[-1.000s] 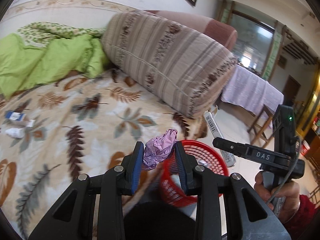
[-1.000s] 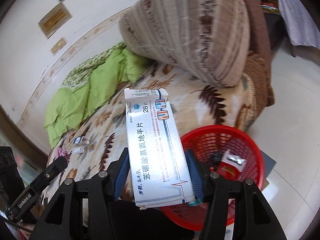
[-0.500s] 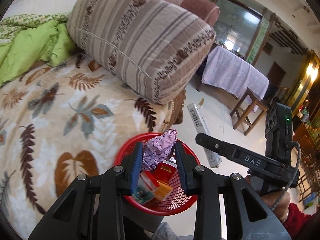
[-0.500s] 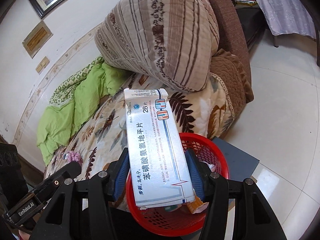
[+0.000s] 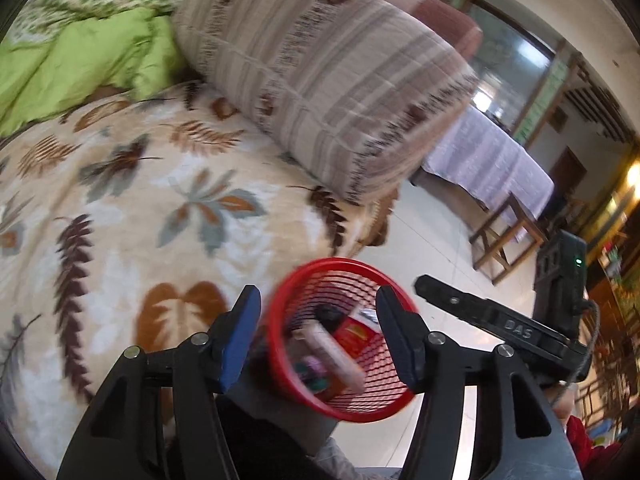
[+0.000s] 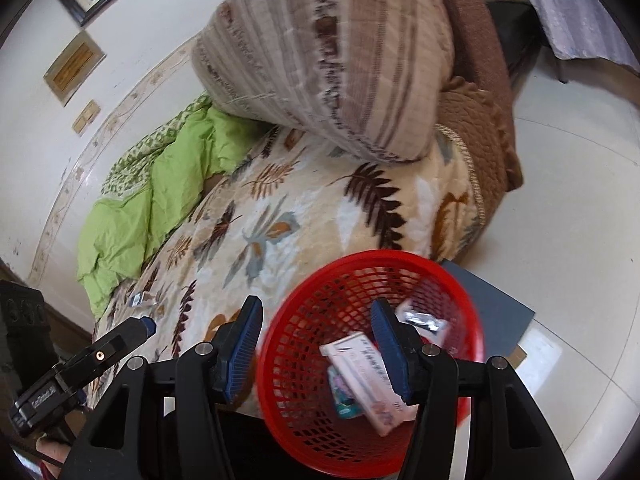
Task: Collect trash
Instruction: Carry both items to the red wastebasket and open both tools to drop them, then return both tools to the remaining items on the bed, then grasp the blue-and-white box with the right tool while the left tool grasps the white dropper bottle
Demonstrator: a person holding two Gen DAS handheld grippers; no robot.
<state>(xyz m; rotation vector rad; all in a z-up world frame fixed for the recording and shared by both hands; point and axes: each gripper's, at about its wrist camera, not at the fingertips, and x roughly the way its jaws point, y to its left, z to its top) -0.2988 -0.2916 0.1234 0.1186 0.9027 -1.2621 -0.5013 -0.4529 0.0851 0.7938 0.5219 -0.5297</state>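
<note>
Both grippers [image 5: 318, 330] [image 6: 316, 338] unclenched, left jaws opening, above red basket [image 6: 448, 276] holding white box [image 6: 364, 380]

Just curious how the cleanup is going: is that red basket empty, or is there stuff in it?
Not empty. The red basket holds a white medicine box, a small packet and a red wrapper.

basket [image 6: 280, 344] beside bed [image 6: 320, 216], box [image 6: 366, 380] inside

Home bedroom — bed [image 6: 320, 216] with leaf-print blanket, striped bolster [image 5: 328, 80], green quilt [image 6: 160, 196].
</note>
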